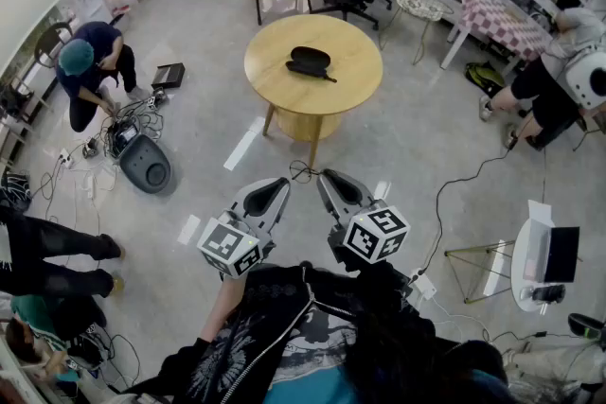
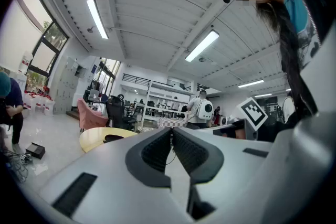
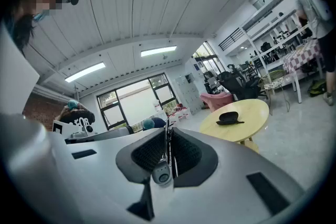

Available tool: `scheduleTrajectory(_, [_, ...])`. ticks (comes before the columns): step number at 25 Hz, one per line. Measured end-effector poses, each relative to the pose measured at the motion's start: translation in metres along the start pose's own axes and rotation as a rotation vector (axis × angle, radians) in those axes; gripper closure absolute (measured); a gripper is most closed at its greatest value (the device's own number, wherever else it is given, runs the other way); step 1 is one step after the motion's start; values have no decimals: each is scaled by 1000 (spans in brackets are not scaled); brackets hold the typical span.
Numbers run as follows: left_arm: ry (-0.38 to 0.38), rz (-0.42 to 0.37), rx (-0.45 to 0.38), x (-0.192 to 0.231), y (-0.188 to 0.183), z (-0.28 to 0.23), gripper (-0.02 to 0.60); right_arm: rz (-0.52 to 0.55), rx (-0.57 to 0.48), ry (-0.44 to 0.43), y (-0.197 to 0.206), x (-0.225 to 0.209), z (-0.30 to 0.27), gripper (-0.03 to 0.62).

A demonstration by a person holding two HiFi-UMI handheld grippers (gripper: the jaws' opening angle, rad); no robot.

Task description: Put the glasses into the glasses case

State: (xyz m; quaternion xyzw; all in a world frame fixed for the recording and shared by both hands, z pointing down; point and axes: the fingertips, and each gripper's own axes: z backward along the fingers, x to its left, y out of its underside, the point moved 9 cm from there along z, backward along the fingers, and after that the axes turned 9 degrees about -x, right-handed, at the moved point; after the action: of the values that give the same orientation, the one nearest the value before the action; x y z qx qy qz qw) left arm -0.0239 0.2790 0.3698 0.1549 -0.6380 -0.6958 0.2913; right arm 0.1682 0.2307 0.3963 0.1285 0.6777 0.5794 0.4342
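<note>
Wooden round table (image 1: 358,71) carries the black glasses case (image 1: 310,61), well apart from the level left gripper (image 1: 281,184) and right gripper (image 1: 326,176), whose converging tips both pinch the thin-framed glasses (image 1: 303,171).

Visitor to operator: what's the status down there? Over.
Left gripper and right gripper shut, empty, level. Black glasses case on round yellow wooden table ahead, untouched. Only grey floor and a thin black cable lie between.

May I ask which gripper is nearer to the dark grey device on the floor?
Left. The left gripper is right of the device; the right gripper lies farther right.
</note>
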Motion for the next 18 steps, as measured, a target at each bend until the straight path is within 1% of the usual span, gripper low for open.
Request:
scheduleTrajectory(4, [-3, 2, 2, -1, -1, -3, 558, -9, 2, -4, -1, -3, 0, 536])
scheduleTrajectory(11, [0, 0, 28, -3, 9, -11, 558, -33, 11, -25, 4, -14, 2, 536])
scheduleTrajectory(18, [8, 1, 54, -1, 11, -27, 558, -72, 16, -18, 3, -31, 1, 536])
